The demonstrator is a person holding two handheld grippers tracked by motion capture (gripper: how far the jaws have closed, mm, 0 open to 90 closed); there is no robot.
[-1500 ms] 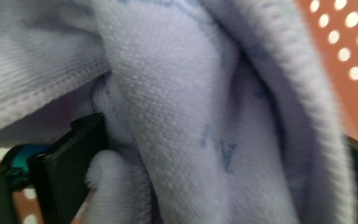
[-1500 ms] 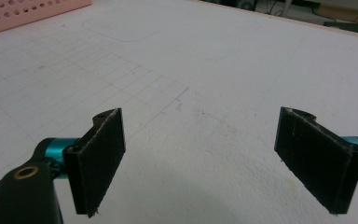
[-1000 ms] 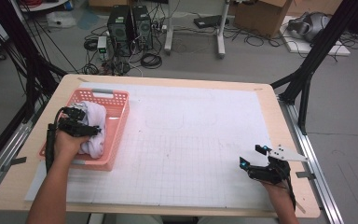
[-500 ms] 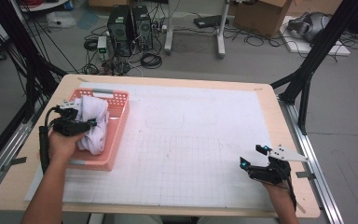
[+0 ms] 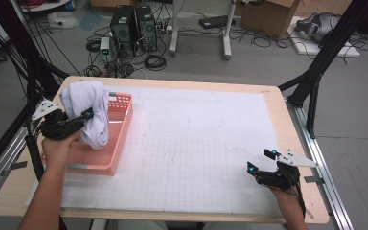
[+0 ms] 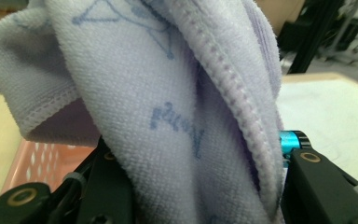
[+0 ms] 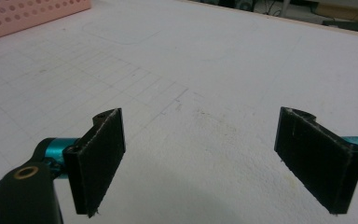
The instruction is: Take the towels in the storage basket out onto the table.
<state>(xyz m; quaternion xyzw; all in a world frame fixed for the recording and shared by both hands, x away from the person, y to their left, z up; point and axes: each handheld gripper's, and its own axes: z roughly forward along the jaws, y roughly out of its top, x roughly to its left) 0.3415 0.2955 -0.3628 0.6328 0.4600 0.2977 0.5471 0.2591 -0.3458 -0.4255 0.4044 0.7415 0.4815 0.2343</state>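
My left claw (image 5: 87, 115) has just been closing and now clamps the lilac towel (image 5: 90, 109), bunched and hanging above the pink basket (image 5: 120, 129) at the counter's (image 5: 206, 143) left. It's soft, light, floppy; I'd grip a thick fold. Right claw (image 5: 260, 161) sits released.

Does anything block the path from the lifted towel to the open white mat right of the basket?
Nothing visible does. The left claw holds the lavender towel above the pink basket, whose right wall lies below it. The white mat beyond is bare.
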